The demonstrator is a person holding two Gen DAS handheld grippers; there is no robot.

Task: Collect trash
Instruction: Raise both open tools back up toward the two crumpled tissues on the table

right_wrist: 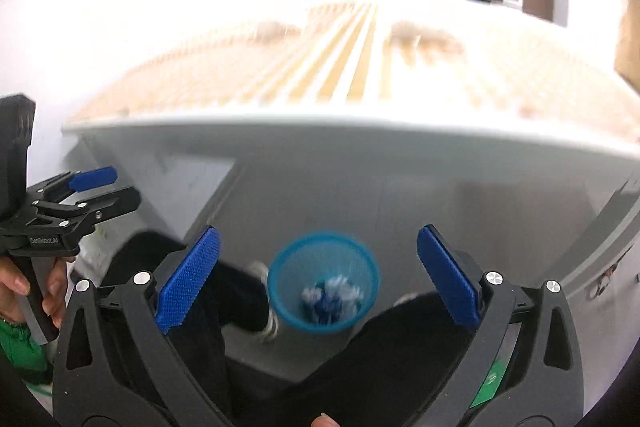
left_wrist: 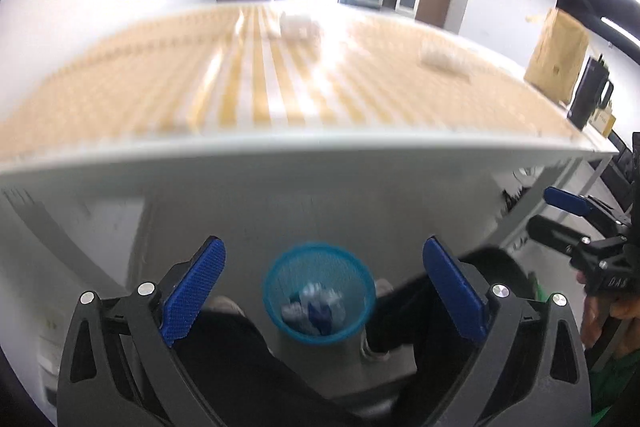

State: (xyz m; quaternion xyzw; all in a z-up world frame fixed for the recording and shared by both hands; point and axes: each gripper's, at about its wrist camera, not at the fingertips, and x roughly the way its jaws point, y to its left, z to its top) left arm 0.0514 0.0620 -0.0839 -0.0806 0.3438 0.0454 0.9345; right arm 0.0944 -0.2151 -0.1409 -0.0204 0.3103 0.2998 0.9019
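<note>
A blue mesh waste bin (left_wrist: 319,293) stands on the floor below the table's front edge, with white and blue crumpled trash (left_wrist: 314,309) inside. It also shows in the right wrist view (right_wrist: 322,281). My left gripper (left_wrist: 324,291) is open and empty above the bin. My right gripper (right_wrist: 318,279) is open and empty, also above it. Two white crumpled pieces (left_wrist: 298,23) (left_wrist: 440,61) lie blurred on the far tabletop. In the right wrist view they show as pale blurs (right_wrist: 276,29) (right_wrist: 424,37).
The table (left_wrist: 280,155) has a yellow-striped cloth and a white front edge. A brown paper bag (left_wrist: 556,55) and a black mug (left_wrist: 590,93) stand at its right end. The person's dark-trousered legs (left_wrist: 248,359) flank the bin.
</note>
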